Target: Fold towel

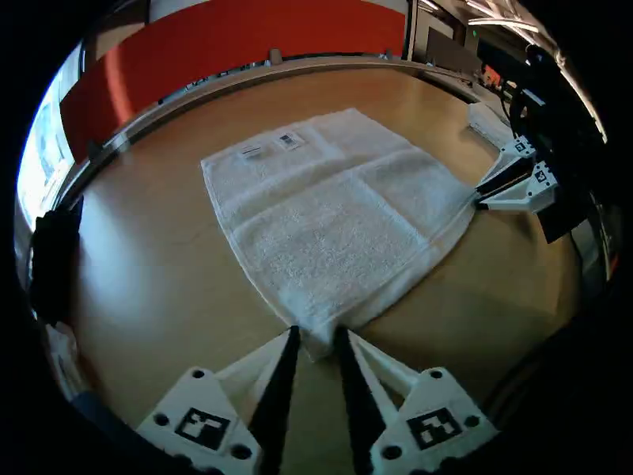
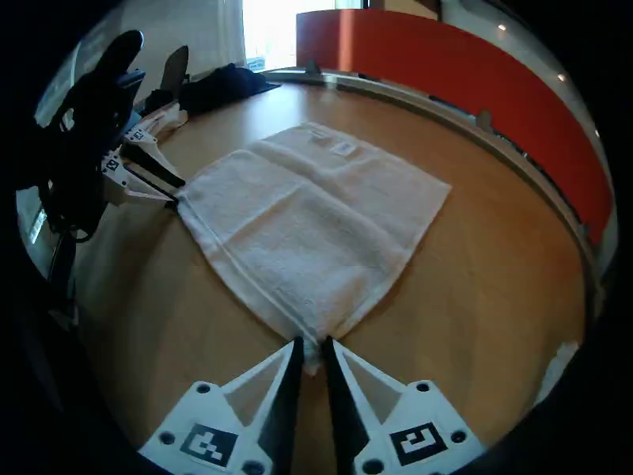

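Observation:
A white towel (image 1: 340, 214) (image 2: 308, 214) lies flat on the wooden table (image 1: 158, 261) (image 2: 490, 261), folded to a rough square, with two small labels near its far edge. My left gripper (image 1: 317, 339) is shut on the towel's near corner in the left gripper view. It also appears at the left of the right gripper view (image 2: 172, 196), fingertips meeting at that corner. My right gripper (image 2: 311, 348) is shut on the adjacent corner, and it appears at the right of the left gripper view (image 1: 478, 199). Both pinched corners rest low at the tabletop.
A second white cloth (image 1: 487, 123) lies at the far right table edge. A dark bundle (image 2: 225, 83) (image 1: 55, 253) sits near the window end. A red panel (image 1: 237, 39) (image 2: 475, 71) runs behind the table's raised rim (image 1: 261, 75).

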`<state>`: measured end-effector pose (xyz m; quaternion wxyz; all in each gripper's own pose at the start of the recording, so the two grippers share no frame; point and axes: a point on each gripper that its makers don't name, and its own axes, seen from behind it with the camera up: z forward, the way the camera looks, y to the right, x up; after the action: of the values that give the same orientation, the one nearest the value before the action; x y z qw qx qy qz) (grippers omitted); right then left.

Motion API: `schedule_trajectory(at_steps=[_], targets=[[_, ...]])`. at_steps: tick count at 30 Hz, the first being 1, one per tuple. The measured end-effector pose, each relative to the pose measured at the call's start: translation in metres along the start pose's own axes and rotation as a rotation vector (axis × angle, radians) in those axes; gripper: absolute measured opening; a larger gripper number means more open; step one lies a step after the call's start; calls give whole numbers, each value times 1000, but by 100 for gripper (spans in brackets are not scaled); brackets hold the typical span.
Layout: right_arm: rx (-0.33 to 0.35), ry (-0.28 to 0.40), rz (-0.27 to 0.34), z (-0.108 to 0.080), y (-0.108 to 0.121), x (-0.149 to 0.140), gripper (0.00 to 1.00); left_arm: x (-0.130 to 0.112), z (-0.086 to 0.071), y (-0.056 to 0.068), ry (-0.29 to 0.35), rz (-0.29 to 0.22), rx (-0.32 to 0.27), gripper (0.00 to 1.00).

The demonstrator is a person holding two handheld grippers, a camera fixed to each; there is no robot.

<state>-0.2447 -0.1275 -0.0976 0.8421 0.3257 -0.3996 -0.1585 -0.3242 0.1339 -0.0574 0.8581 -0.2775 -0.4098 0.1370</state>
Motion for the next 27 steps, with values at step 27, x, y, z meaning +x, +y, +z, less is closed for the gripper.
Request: schedule_trajectory(at_steps=[27], targets=[[-22, 89, 17, -62, -3, 33, 15, 35, -54, 24, 53, -103, -39, 15]])
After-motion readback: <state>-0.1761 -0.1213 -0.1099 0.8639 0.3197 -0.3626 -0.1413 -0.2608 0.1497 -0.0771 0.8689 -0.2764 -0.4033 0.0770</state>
